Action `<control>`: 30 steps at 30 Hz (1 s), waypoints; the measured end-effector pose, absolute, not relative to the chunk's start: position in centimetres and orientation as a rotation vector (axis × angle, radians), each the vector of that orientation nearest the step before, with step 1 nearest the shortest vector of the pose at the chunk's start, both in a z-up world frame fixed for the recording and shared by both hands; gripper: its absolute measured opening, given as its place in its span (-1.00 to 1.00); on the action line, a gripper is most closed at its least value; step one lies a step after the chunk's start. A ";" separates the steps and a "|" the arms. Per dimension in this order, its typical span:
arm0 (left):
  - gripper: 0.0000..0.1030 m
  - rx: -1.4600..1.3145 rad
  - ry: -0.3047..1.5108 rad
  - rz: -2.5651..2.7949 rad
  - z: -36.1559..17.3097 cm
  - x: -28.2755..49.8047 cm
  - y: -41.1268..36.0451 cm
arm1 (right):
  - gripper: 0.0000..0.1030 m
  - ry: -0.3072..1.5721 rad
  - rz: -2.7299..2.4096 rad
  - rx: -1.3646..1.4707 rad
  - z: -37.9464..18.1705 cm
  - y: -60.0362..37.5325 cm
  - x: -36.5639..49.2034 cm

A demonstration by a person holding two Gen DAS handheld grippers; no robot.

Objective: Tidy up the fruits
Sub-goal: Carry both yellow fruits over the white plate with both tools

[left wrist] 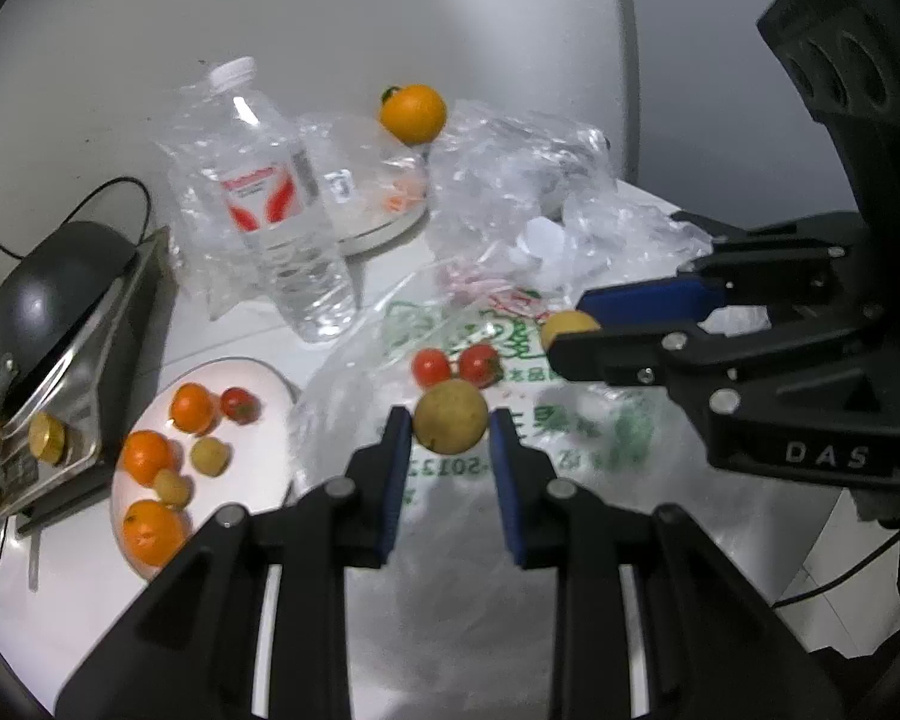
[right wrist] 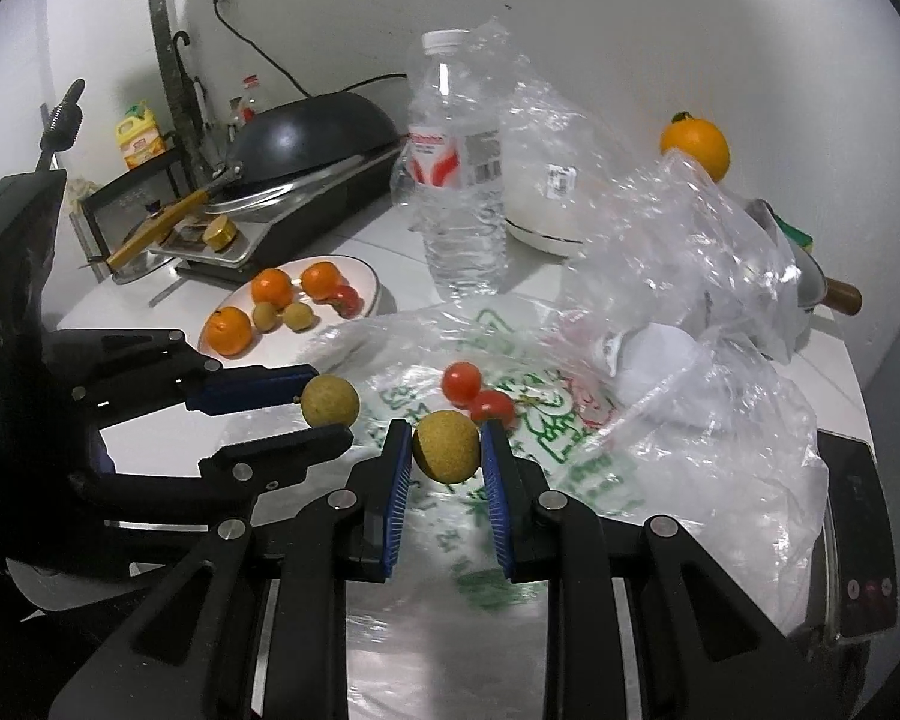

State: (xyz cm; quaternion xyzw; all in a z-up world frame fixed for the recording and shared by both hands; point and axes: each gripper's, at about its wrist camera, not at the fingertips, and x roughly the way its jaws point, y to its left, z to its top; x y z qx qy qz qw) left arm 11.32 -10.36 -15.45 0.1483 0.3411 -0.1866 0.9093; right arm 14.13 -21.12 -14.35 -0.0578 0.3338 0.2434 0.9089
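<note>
My left gripper (left wrist: 450, 429) is shut on a yellow-brown longan (left wrist: 450, 423), held above the printed plastic bag (left wrist: 570, 438); it also shows in the right wrist view (right wrist: 330, 401). My right gripper (right wrist: 447, 447) is shut on another longan (right wrist: 447, 446), which shows at its tips in the left wrist view (left wrist: 561, 327). Two cherry tomatoes (left wrist: 456, 365) lie on the bag just beyond both grippers. A white plate (right wrist: 366, 273) at the left holds three tangerines, two longans and a tomato. One orange (left wrist: 413, 113) sits at the back.
A water bottle (left wrist: 282, 210) stands between plate and bag. Crumpled clear bags (right wrist: 690, 228) pile at the right. A black wok (right wrist: 312, 132) on a cooker stands at the left. A white bowl (left wrist: 384, 222) sits behind the bottle.
</note>
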 end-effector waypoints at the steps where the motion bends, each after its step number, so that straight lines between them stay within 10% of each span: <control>1: -0.47 0.304 0.702 -0.381 -15.4 11.2 -10.1 | -0.51 0.686 0.505 -0.122 -14.2 -20.8 14.0; 30: -0.47 0.226 0.700 -0.264 -16.5 10.1 0.3 | -0.51 0.692 0.558 -0.227 -13.4 -11.7 13.2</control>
